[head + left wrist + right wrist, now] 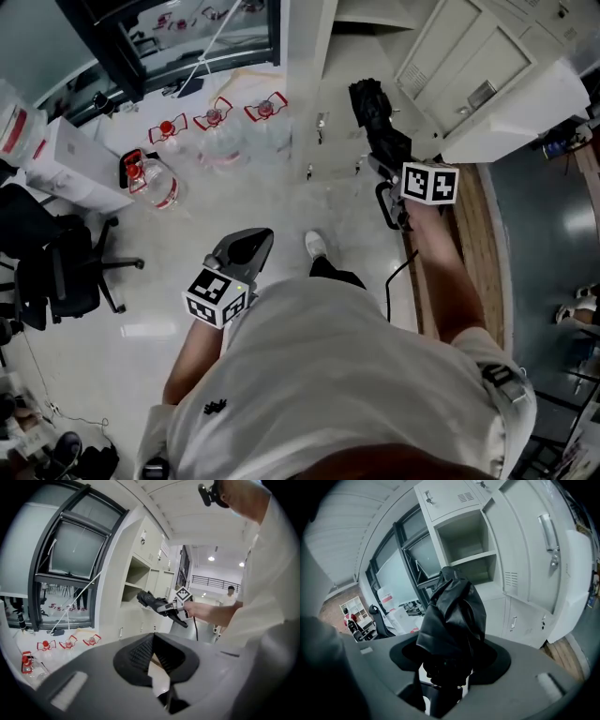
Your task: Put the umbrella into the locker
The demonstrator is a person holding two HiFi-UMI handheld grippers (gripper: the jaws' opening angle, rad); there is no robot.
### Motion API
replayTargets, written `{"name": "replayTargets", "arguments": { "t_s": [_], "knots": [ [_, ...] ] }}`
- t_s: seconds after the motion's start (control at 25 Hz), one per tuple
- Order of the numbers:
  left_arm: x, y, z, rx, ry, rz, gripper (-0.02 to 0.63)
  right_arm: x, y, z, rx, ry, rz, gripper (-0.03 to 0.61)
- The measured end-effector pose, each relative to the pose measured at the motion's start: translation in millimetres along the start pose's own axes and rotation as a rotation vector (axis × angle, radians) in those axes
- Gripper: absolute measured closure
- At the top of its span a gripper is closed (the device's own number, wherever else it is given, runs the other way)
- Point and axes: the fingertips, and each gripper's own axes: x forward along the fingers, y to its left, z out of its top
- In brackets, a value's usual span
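Note:
The umbrella (452,616) is black, folded and bunched. My right gripper (445,670) is shut on its lower end, and its tip points up toward the locker. In the head view the umbrella (373,111) sticks out ahead of the right gripper (386,157), close to the white locker (469,56). One locker compartment (468,541) stands open with a shelf across it, and its door (534,550) is swung out to the right. My left gripper (249,242) hangs low over the floor, its jaws shut and holding nothing. From the left gripper view (153,641), the umbrella (149,599) is level with the open compartment (136,581).
Several large water bottles with red handles (216,127) stand on the floor by the window. A black office chair (66,272) and white boxes (80,173) are at the left. A wooden strip (483,234) runs along the locker's base. Another person (229,597) stands far down the corridor.

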Motion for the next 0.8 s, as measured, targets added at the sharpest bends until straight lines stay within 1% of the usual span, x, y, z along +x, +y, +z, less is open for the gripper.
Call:
{"name": "replayTargets", "arguments": {
  "t_s": [0.32,0.56,0.8],
  "knots": [
    [60.6,34.7,39.1,-0.001,-0.010,0.055,0.558,69.7,-52.0,70.5,-0.044,0.018,0.013,0.324],
    [94.1,56.1,56.8,-0.012,0.008,0.083,0.558,120.8,-81.0,108.4,-0.076,0.042,0.009,0.324],
    [123.8,71.5,68.0,-0.028,0.009,0.118,0.558,164.0,-104.9,135.0,-0.108,0.063,0.015,0.324]
  ]
}}
